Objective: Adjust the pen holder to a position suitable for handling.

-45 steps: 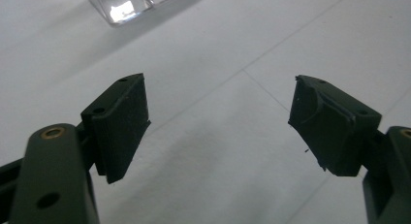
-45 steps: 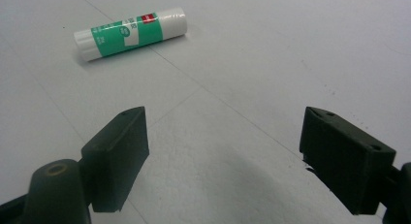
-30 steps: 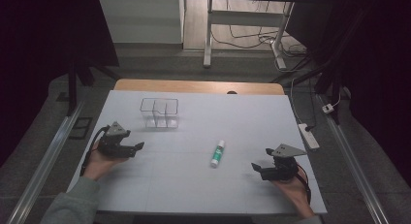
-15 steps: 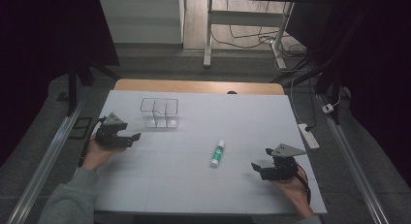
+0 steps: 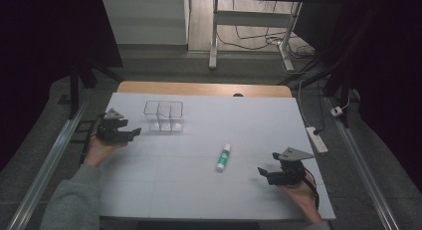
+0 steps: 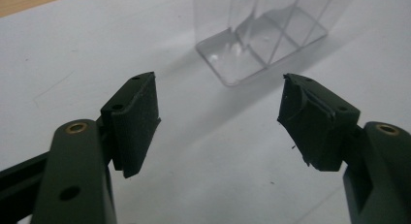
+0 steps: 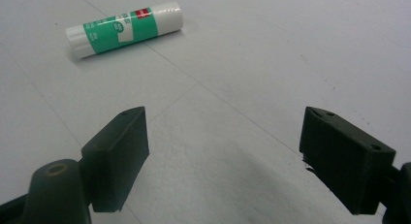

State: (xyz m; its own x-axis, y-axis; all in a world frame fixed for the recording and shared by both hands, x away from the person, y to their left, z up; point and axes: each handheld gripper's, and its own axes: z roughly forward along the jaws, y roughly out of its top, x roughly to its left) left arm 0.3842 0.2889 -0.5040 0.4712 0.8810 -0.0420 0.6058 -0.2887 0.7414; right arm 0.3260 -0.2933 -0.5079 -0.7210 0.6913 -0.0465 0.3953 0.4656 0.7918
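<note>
Your left gripper sits at the left side of the table, held in your left hand. Its jaws stand wide apart and hold nothing. In the left gripper view, the gripper points at the clear organiser, which stands upright just ahead of the jaw tips, not touching them. In the high view the organiser lies just right of the left gripper, toward the far edge of the table, and its compartments look empty.

Your right gripper rests near the right front corner of the table, held in your right hand. Its jaws are also wide apart and hold nothing. In the right gripper view, the gripper faces bare table surface, with the glue stick lying on its side ahead and to the left of the jaws, well clear of them.

In the high view the glue stick lies flat near the middle of the table, between the two grippers and nearer to the right one. It touches neither gripper nor the organiser.
</note>
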